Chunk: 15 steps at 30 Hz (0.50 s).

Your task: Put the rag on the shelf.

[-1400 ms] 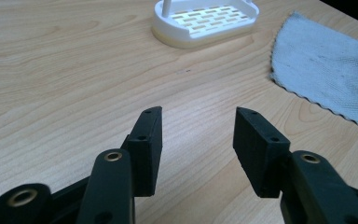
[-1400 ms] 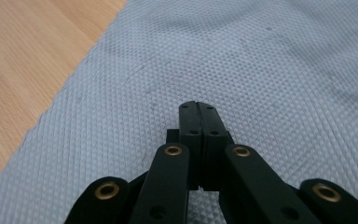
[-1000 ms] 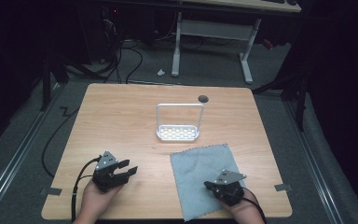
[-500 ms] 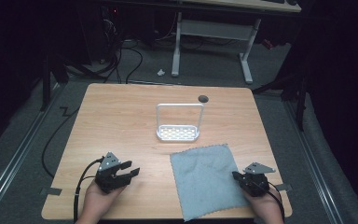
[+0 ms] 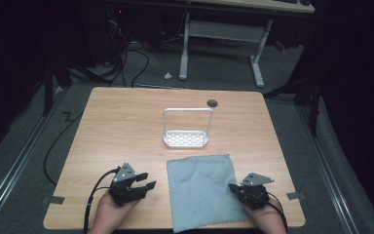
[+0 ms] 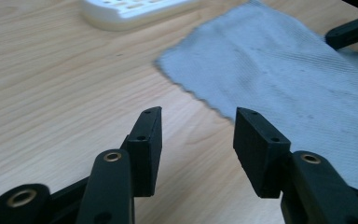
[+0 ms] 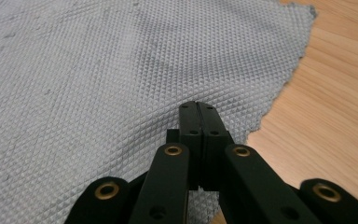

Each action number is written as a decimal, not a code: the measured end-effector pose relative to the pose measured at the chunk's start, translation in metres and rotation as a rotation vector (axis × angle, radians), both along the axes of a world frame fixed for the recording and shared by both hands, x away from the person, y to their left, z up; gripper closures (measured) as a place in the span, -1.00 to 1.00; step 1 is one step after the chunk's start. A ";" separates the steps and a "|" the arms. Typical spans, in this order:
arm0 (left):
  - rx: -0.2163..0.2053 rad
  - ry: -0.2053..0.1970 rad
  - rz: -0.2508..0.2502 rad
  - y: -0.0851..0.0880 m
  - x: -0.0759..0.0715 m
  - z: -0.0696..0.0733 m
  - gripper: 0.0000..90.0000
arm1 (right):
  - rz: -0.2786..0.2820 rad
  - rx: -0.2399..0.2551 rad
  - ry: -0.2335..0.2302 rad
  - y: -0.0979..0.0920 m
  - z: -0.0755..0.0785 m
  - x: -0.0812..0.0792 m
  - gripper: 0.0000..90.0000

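A grey cloth [image 5: 202, 190] lies flat on the near middle of the wooden table [image 5: 117, 126]. My right gripper [image 5: 232, 187] is at the cloth's right edge. In the right gripper view its jaws are shut [image 7: 198, 106] with the cloth [image 7: 121, 70] gathered at their tips. My left gripper [image 5: 149, 179] rests on bare wood just left of the cloth, open and holding nothing. The left gripper view shows its jaws [image 6: 198, 121] apart, the cloth's [image 6: 284, 70] scalloped edge just ahead, and the right gripper [image 6: 349, 32] beyond.
A white rack [image 5: 186, 139] with a perforated base and a tall hoop handle stands mid-table behind the cloth, its base [image 6: 135, 9] near the cloth's far corner. A dark round grommet [image 5: 212, 103] sits near the table's far edge. Cables trail from both grippers.
The right gripper slid off the cloth to the right, then came back to the cloth's right edge and is now shut there. The left gripper barely moved.
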<state>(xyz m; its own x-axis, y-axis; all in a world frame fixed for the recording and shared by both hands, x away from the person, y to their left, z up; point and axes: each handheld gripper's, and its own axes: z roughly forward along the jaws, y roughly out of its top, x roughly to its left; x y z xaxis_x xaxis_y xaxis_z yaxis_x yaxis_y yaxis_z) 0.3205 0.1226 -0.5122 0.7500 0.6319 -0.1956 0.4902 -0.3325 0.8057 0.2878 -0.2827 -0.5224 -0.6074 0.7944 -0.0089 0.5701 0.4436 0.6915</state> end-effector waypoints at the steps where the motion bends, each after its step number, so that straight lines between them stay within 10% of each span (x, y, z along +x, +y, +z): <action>1: -0.007 0.009 -0.009 -0.005 -0.001 0.000 0.16 | 0.012 -0.006 -0.003 0.003 0.000 0.000 1.00; 7: -0.010 0.065 -0.093 -0.040 -0.010 -0.005 0.28 | 0.054 -0.017 -0.003 0.017 0.000 -0.002 1.00; 15: 0.112 0.046 -0.147 -0.073 -0.018 -0.017 0.39 | 0.061 -0.008 -0.003 0.020 0.000 -0.002 1.00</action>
